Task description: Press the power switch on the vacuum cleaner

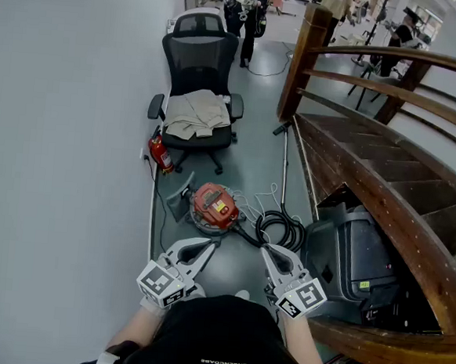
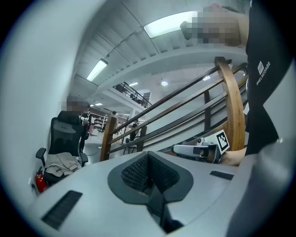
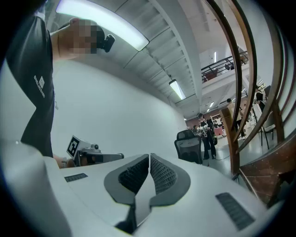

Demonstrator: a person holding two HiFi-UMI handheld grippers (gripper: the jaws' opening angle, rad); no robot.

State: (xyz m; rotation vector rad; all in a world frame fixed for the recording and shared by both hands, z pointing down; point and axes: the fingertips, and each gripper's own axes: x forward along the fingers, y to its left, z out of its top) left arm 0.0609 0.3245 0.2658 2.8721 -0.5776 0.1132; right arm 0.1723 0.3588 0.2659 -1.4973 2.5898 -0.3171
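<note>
The left gripper (image 1: 205, 248) and right gripper (image 1: 272, 256) are both pinched closed on nothing and held side by side, aimed out over the red vacuum cleaner (image 1: 213, 206) on the floor just ahead, apparently lining up for its switch.

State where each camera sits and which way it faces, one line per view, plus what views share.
Head view: on the person's head, facing steeply down at the red round vacuum cleaner; shows left hand-held gripper, right hand-held gripper, black shirt.
Left gripper view: on that gripper, facing along its shut jaws toward the wooden stair railing; shirt shows.
Right gripper view: on that gripper, facing along shut jaws toward the white wall.
Shared: all three show the black mesh office chair.
</note>
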